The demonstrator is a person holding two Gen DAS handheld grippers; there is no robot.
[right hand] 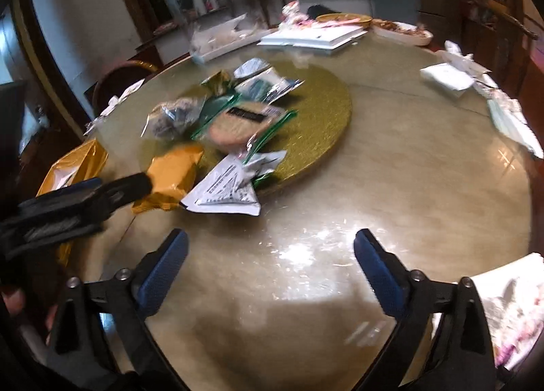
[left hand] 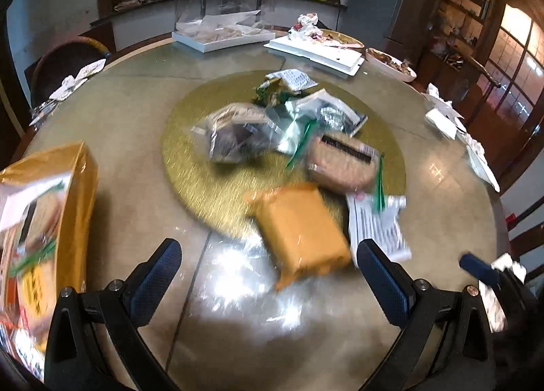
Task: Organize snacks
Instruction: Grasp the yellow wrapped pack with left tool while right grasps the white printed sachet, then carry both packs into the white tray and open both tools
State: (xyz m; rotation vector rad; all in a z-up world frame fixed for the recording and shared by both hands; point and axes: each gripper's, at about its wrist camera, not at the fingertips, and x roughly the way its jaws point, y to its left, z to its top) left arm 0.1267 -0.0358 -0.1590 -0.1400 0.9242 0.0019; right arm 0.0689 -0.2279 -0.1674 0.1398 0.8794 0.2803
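Round glossy bench [left hand: 136, 160] reflects overhead light. Behind it — a dark counter [left hand: 142, 5] against a pale wall [left hand: 57, 0]. Right side: wooden shelving [left hand: 465, 0] and a paned door [left hand: 516, 61], brightly backlit.

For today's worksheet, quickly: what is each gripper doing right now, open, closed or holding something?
Left gripper: open, holding nothing, above the glossy round table.
Right gripper: open, holding nothing, above the same table.
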